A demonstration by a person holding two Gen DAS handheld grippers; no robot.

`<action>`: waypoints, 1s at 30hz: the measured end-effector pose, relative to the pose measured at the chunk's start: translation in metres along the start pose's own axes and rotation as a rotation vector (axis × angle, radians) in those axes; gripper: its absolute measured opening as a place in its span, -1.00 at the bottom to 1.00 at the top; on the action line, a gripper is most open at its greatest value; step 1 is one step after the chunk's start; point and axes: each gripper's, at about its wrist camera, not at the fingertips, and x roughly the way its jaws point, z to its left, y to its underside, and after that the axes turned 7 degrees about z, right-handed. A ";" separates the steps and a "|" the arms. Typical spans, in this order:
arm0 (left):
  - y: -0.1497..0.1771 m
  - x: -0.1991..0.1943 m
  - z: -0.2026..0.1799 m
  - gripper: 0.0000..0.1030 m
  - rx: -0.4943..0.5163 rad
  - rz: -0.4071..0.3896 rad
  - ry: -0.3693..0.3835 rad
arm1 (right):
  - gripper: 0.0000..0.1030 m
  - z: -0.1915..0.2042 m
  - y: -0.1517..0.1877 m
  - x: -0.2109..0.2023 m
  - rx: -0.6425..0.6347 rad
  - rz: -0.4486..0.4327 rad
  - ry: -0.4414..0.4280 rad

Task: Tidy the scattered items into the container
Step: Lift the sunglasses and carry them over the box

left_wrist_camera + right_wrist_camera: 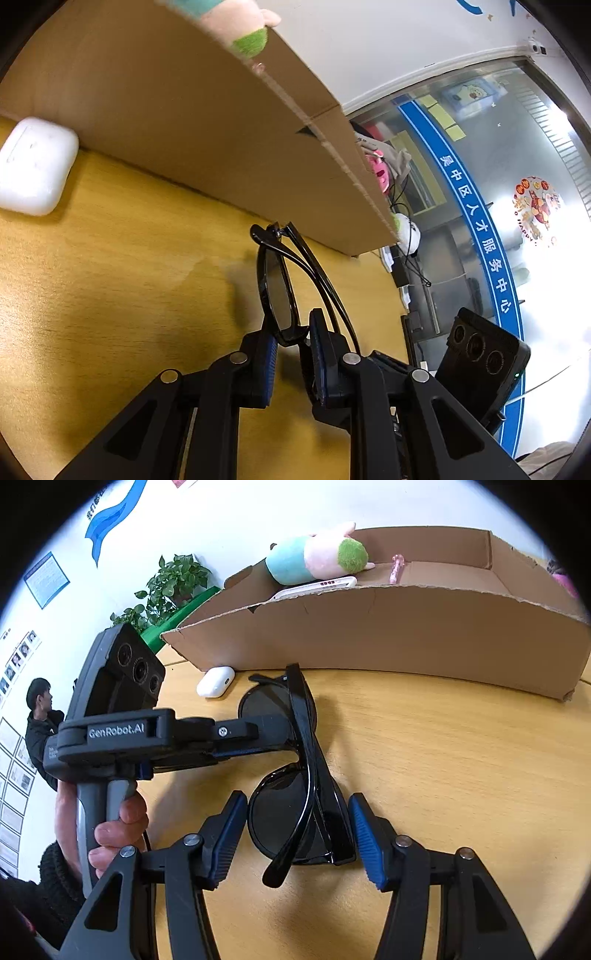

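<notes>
Item: black plastic-framed sunglasses with dark lenses, folded, lying on the yellow wood-grain counter in front of the brown corrugated cardboard box.

Left hand-held gripper: narrowed onto the sunglasses; in the left wrist view the blue ribbed pads are seen pressed on the frame at the lens edge nearest the camera, the rest of the frame running away toward 12 o'clock and the box wall. In the right wrist view this hand-held gripper is seen entering from 9 o'clock, held by a hand, and clamped across the middle of the sunglasses.

Right hand-held gripper: jaws standing at a middling width, with the near lens and the folded temple arms set between the blue pads; a gap is visible on either side and no contact is made.

Other items recorded:
- White rounded plastic earbud case, on the counter just beside the box's outer wall, at 11 o'clock from the sunglasses; in the left wrist view it appears at 10 o'clock.
- Inside the box: a teal, pink and green plush toy, a white flat phone-like device beneath it, and a small pink object at 3 o'clock from the toy.
- Green potted plant, beyond the box at 10 o'clock.
</notes>
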 end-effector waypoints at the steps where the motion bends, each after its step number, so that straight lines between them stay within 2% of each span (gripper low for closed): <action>1: -0.001 -0.001 -0.005 -0.68 0.009 -0.001 0.007 | 0.08 -0.001 0.000 -0.003 0.001 -0.008 -0.008; 6: -0.010 -0.012 -0.027 -0.68 0.038 -0.026 0.011 | 0.08 0.000 -0.002 -0.025 -0.017 -0.069 -0.014; 15: -0.047 -0.028 -0.082 -0.68 0.128 -0.052 0.021 | 0.08 0.001 -0.028 -0.071 -0.039 -0.173 -0.006; 25: -0.117 -0.016 -0.150 -0.68 0.264 -0.021 0.024 | 0.08 -0.015 -0.081 -0.111 -0.010 -0.243 0.070; 30: -0.154 -0.005 -0.169 -0.69 0.304 -0.001 0.021 | 0.08 -0.034 -0.117 -0.118 0.013 -0.253 0.084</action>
